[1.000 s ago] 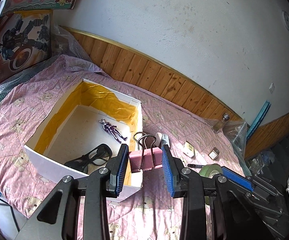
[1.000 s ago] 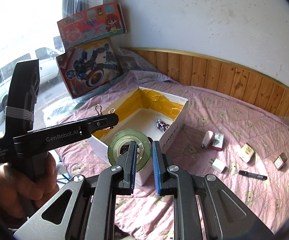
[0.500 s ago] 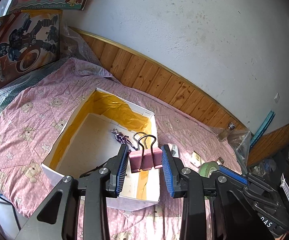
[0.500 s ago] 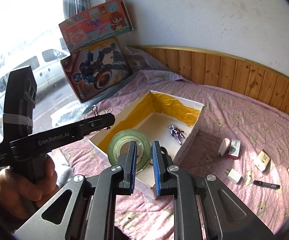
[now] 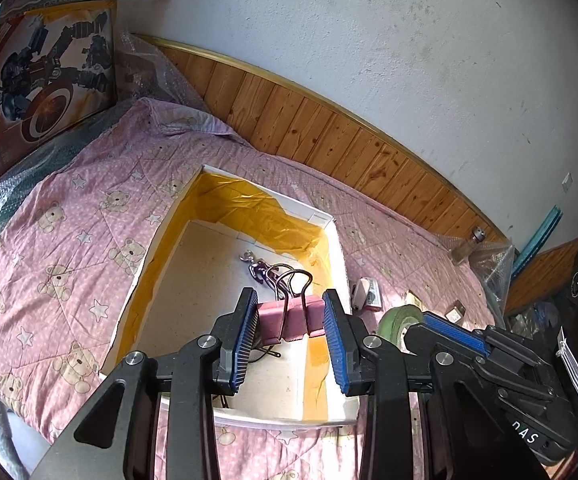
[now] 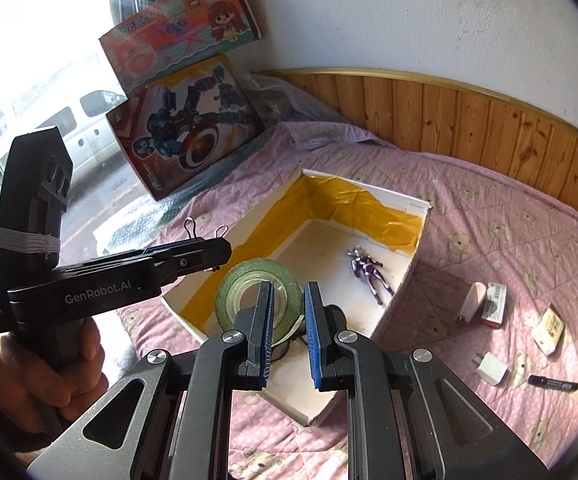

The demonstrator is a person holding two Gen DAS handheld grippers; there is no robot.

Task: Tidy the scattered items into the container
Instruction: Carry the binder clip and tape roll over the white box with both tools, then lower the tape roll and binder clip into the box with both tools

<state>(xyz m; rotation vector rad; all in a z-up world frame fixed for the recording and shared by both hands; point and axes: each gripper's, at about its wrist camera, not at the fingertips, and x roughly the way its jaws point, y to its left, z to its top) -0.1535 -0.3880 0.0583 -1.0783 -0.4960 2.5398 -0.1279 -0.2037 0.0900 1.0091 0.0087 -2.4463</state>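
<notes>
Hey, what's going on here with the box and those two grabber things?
A person is tidying small items off a pink quilt into an open white box lined with yellow. The left gripper holds a pink binder clip above the box. The right gripper has its jaws parted around a green tape roll, also above the box. A purple toy figure already lies inside. A marker, a white charger and some small packets remain on the quilt.

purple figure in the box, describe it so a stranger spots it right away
On the pink bear-print quilt sits a white box lined with yellow. On its pale floor near the far wall lies the purple figure, a small glossy humanoid toy, the only purple thing there.
</notes>
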